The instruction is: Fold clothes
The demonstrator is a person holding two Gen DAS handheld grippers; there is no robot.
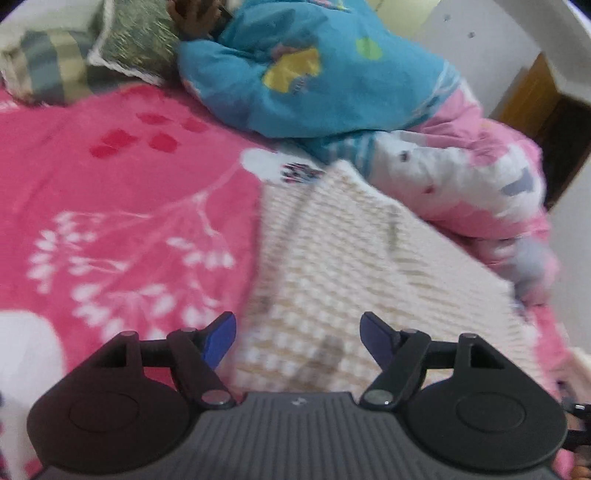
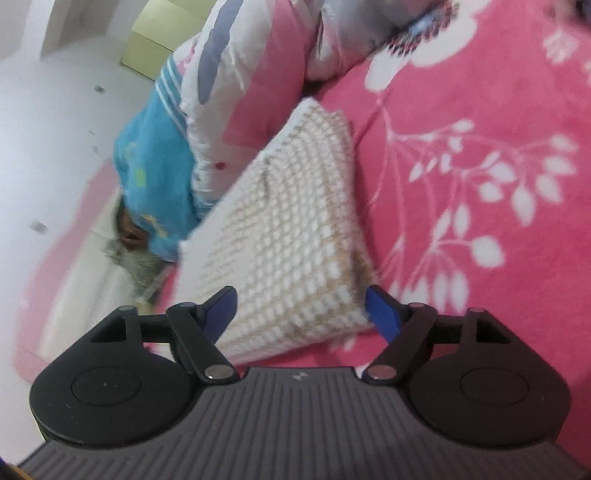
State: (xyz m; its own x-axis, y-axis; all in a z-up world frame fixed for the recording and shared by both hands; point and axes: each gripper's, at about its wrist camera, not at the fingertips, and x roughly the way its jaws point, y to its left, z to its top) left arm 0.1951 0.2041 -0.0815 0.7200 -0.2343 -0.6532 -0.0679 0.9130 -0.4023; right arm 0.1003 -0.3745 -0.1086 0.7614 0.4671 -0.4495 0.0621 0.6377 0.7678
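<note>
A folded cream-and-tan checked knit garment [image 1: 343, 258] lies flat on the pink flowered bedspread [image 1: 110, 206]. My left gripper [image 1: 298, 321] hovers over the garment's near edge, its blue-padded jaws wide apart and holding nothing. In the right wrist view the same garment [image 2: 295, 229] runs away from the camera at a slant. My right gripper [image 2: 302, 295] stands open over its near corner. The cloth shows in the gap between the blue pads [image 2: 382, 314], but they do not press on it.
A person lies under a blue patterned quilt [image 1: 314, 81] at the far side of the bed, head [image 1: 195, 18] on a green pillow [image 1: 136, 40]. A pink-and-white quilt [image 1: 461, 177] is bunched against the garment's far edge. A white wall [image 2: 44, 147] and wooden door [image 1: 546, 107] lie beyond.
</note>
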